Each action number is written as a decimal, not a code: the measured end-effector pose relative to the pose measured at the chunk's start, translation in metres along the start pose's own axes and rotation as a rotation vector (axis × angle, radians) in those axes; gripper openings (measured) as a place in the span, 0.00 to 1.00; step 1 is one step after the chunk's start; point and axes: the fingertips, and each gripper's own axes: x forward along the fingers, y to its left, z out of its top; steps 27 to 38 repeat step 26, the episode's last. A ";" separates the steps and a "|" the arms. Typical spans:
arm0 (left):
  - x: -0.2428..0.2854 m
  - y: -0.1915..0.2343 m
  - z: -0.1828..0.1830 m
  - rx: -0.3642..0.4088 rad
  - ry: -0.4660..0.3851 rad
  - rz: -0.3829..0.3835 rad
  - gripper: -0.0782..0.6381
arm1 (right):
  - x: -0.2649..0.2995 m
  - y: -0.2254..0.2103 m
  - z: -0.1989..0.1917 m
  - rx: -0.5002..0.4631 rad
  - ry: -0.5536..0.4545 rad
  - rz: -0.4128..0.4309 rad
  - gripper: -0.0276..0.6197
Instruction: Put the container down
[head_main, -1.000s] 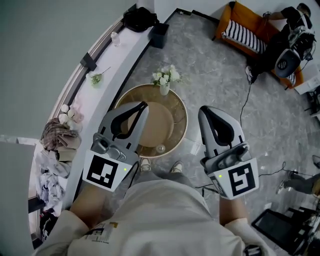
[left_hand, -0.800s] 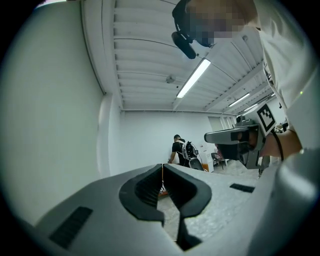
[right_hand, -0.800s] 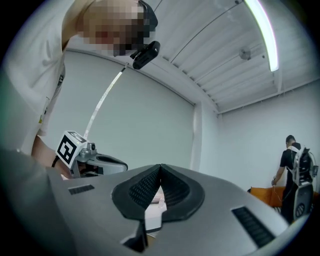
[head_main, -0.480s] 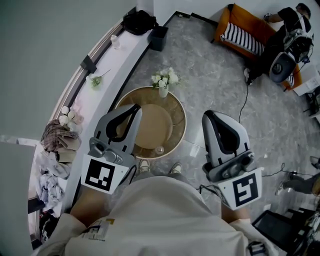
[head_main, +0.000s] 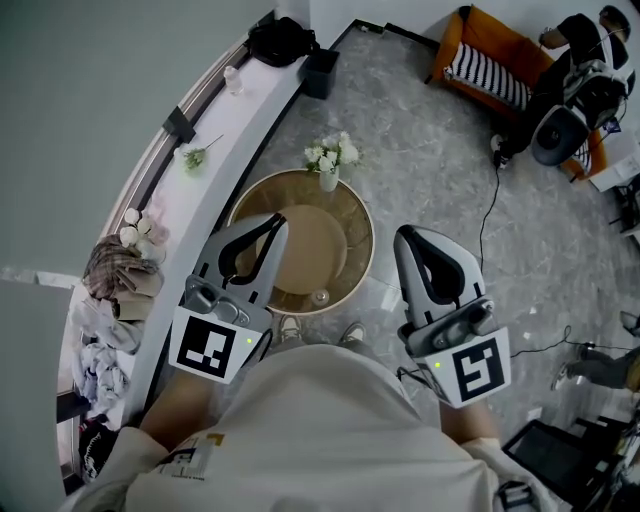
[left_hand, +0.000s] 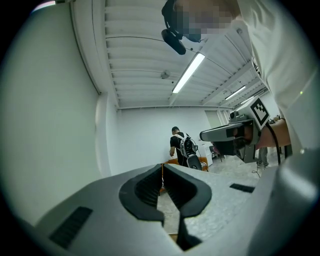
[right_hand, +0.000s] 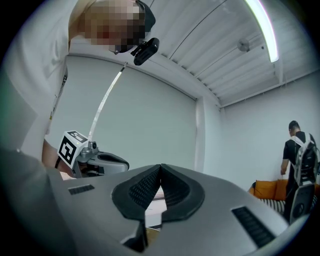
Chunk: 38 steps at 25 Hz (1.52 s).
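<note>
In the head view, both grippers are held up in front of my chest, high above a round wooden table (head_main: 352, 262). A small clear container (head_main: 320, 297) stands on the table near its front edge, apart from both grippers. My left gripper (head_main: 277, 222) is shut and holds nothing; its tips hang over the table's left side. My right gripper (head_main: 405, 235) is likewise shut and empty, over the floor just right of the table. In the left gripper view the left gripper (left_hand: 163, 166) points level across the room. The right gripper (right_hand: 160, 166) in its own view has its pads pressed together.
A vase of white flowers (head_main: 331, 156) stands at the table's far edge. A curved white ledge (head_main: 226, 150) at left carries a black bag, flowers and a heap of clothes (head_main: 112, 275). At far right a person (head_main: 575, 70) stands by an orange sofa (head_main: 487, 65). Cables cross the floor.
Both grippers have shifted only a little, staying shut and empty. The right one dipped lower and then came back up and slightly left. The container has not moved.
</note>
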 end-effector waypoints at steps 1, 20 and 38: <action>0.000 0.000 0.000 -0.001 0.000 -0.002 0.13 | 0.000 0.000 0.000 0.001 0.000 0.000 0.05; 0.008 -0.011 -0.004 0.062 0.041 -0.016 0.13 | -0.012 -0.006 0.003 -0.036 -0.035 -0.012 0.05; 0.010 -0.006 -0.005 0.070 0.045 0.012 0.13 | -0.010 -0.008 -0.003 -0.032 -0.011 -0.018 0.05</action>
